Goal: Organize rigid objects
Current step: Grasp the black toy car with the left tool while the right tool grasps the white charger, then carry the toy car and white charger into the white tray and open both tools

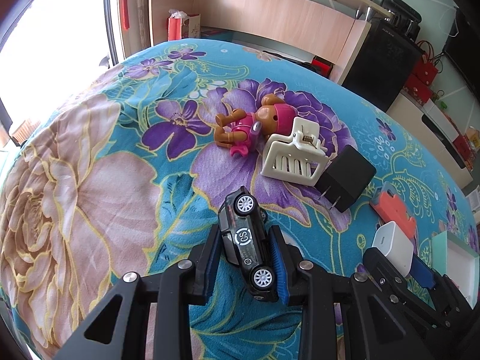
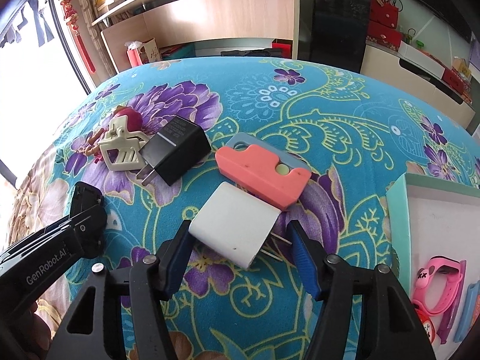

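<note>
Toy car clamped; white charger between open pads.
Left tool (image 1: 246,265) gripped the toy car (image 1: 246,246); right tool (image 2: 240,258) stood apart, straddling the white charger (image 2: 237,225).

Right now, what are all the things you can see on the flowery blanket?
toy car: one, black, clamped in the left gripper
toy dog: one, brown and pink, lying behind the clip
hair clip: one, cream, beside the black charger
black charger: one, prongs toward the camera
white charger: one, between the right gripper's pads
orange piece: one, on a blue-grey back, behind the white charger
box: one, mint rim, right edge, pink watch inside
left gripper: shut on the car
right gripper: open around the white charger
</note>
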A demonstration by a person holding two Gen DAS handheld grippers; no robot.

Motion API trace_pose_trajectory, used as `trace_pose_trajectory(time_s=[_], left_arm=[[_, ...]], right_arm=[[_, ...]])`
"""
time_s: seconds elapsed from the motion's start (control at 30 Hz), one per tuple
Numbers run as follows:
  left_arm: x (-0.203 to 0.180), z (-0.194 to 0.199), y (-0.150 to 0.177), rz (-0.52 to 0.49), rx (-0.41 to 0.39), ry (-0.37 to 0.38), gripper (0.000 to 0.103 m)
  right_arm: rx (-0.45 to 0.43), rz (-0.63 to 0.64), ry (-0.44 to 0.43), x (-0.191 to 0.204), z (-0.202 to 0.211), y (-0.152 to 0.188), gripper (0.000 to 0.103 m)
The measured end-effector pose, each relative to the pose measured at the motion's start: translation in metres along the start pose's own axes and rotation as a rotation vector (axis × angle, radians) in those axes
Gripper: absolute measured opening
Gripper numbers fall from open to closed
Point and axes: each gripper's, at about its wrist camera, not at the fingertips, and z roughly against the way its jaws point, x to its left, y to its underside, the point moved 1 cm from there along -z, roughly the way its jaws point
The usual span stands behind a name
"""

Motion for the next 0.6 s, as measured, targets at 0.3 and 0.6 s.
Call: trace_pose_trajectory(time_s=[0.3, 0.6], left_arm=[[-0.014, 0.027, -0.004, -0.048, -0.078, 0.054, 0.032], [-0.077, 0.067, -0.001, -0.204, -0.193, 0.184, 0.032]], right_arm=[[-0.078, -0.029, -0.009, -0.01, 0.03, -0.005, 0.064], [-0.158, -0.123, 0.09, -0.062, 0.07, -0.006, 0.064]])
